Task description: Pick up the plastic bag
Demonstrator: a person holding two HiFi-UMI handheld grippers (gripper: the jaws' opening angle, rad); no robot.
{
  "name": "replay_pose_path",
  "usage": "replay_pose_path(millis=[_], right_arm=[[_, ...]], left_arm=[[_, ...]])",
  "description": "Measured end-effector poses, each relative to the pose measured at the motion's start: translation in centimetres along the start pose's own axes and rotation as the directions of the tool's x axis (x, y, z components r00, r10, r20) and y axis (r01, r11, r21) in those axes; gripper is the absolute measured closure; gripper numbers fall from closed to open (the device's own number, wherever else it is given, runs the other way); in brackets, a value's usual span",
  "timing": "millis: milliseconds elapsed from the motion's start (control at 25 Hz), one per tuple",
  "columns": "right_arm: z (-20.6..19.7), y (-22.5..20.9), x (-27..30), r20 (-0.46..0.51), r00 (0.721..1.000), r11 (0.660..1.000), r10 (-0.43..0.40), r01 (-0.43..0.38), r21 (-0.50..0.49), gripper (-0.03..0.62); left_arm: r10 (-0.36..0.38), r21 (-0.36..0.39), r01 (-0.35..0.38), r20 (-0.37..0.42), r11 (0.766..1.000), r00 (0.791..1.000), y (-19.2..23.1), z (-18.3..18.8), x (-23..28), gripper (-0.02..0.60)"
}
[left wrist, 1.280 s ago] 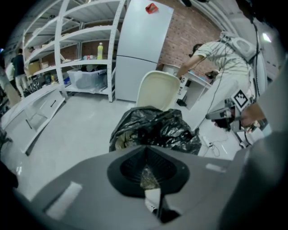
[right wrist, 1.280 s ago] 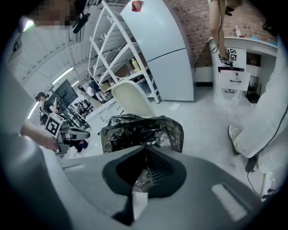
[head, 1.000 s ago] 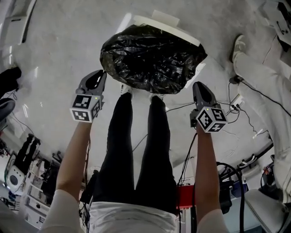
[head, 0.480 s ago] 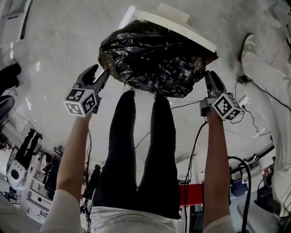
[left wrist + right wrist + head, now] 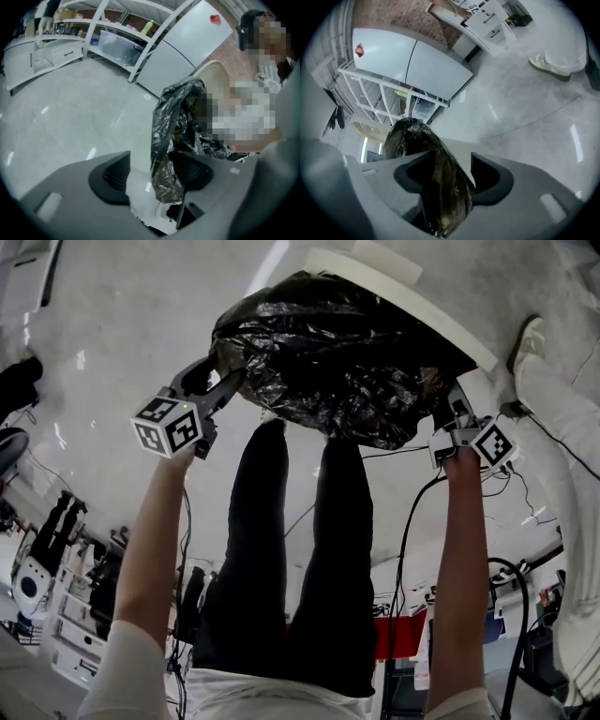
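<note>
A black plastic bag lines a white bin on the floor ahead of me. My left gripper is at the bag's left edge. In the left gripper view a fold of the bag and the bin's white rim lie between the jaws of the left gripper, which are opening. My right gripper is at the bag's right edge. Its own view shows the right gripper with a bag fold between jaws that are opening, a gap showing beside the right pad.
My own legs in black trousers stand just short of the bin. Another person's white trouser leg and shoe are at the right. Cables trail over the floor. White cabinets and shelving line the far wall.
Both grippers have moved forward to the bag's two sides and their jaws have spread. A bag edge now lies between each pair of jaws.
</note>
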State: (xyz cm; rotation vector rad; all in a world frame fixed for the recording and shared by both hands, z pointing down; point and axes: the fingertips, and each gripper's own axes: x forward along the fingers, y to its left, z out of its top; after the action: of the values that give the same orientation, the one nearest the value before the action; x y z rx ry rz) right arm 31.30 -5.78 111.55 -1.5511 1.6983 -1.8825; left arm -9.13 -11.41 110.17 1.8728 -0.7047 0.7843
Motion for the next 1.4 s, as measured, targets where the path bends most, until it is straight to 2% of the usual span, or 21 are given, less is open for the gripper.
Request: replay_pose_path(millis=[80,120,240,320,360,600,800,1000,1080,1240,1400], right_arm=[[-0.3,-0.6,0.3,0.007,1.000,0.996,0.021,-0.021,0.092,0.364],[-0.5,-0.4,0.5,0.005,0.999,0.992,0.043,-0.043,0.117,0.402],[-0.8,1.1,1.3,-0.007,0.994,0.987,0.109,-0.108,0.120,0.572],[-1.0,1.9,1.4,-0.012,0.992,0.988,0.123,-0.121,0.097,0.592],[-1.1,2.1,1.3,-0.013,0.993,0.989,0.119,-0.117,0.086,0.592],[-0.8,3.8,-1.9,0.029,0.998,0.998,0.050,-0.052,0.042,0.592],[0.6,7.0,-4.3,0.082,0.997,1.000,0.000,-0.001,0.011,0.592],[1.3,10.8,-7.2,0.110,0.994,0.999,-0.009,0.012,-0.031,0.592],[1.3,12.4,-8.4,0.105,0.994,0.999,0.002,0.003,-0.044,0.592],[0.7,14.2,-10.7,0.066,0.997,0.995,-0.041,0.047,-0.089,0.592],[-0.2,17.3,-12.4,0.029,0.999,0.989,-0.041,0.045,-0.142,0.592]], left_arm=[[-0.012,-0.018,0.012,-0.003,1.000,1.000,0.1,0.0,0.5,0.285],[-0.021,-0.028,0.021,-0.007,0.999,1.000,0.2,0.0,0.6,0.302],[-0.037,-0.044,0.037,-0.004,0.998,0.999,0.1,0.3,0.9,0.447],[-0.012,-0.029,0.012,-0.003,0.999,1.000,0.2,0.5,0.8,0.566],[0.001,-0.018,-0.001,-0.007,1.000,1.000,0.1,0.5,0.7,0.575],[0.028,0.011,-0.028,-0.033,1.000,0.999,-2.4,0.3,-1.9,0.575],[0.041,0.010,-0.041,-0.024,0.999,0.999,-4.7,2.2,-5.0,0.577],[0.029,0.009,-0.029,-0.011,1.000,1.000,-8.2,3.6,-7.3,0.577],[0.028,0.003,-0.028,-0.001,1.000,1.000,-9.6,4.0,-8.2,0.576],[0.017,-0.009,-0.017,0.016,1.000,1.000,-12.8,4.6,-9.6,0.577],[0.016,0.000,-0.016,0.016,1.000,1.000,-15.5,4.6,-11.8,0.577]])
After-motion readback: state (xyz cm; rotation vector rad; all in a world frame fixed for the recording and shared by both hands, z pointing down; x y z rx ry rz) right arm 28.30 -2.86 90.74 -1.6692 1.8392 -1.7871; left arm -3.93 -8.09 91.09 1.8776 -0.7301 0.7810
